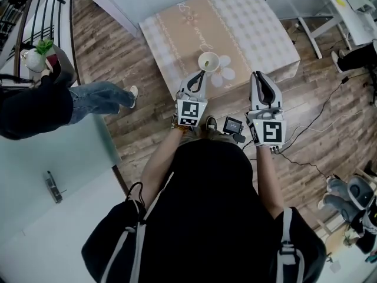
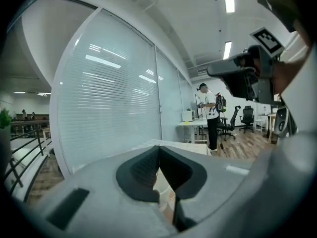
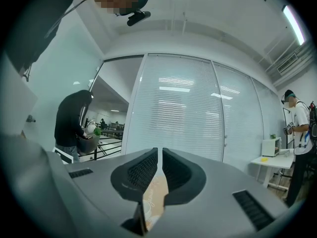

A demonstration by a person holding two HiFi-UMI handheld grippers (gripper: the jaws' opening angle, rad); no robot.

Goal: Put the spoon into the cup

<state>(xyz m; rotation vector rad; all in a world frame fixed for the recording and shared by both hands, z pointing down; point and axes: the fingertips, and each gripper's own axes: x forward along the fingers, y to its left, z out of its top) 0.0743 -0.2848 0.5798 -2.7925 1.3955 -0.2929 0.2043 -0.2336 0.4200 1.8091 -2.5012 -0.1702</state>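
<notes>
A white cup (image 1: 208,61) stands near the front edge of a low table (image 1: 259,22) covered by a beige and checked cloth. I cannot make out a spoon in any view. My left gripper (image 1: 199,74) points at the table just below and left of the cup, jaws shut with nothing between them (image 2: 158,148). My right gripper (image 1: 257,75) is held level over the table's front edge, to the right of the cup, jaws closed to a thin slit and empty (image 3: 159,150). Between the right jaws a strip of the cloth and the cup's rim (image 3: 143,208) show.
A person in a dark top and jeans (image 1: 88,99) stands at the left holding a potted plant (image 1: 35,55). A glass wall runs at the left. A white desk (image 1: 353,10) is at the back right. Cables and a small device (image 1: 232,124) lie on the wood floor.
</notes>
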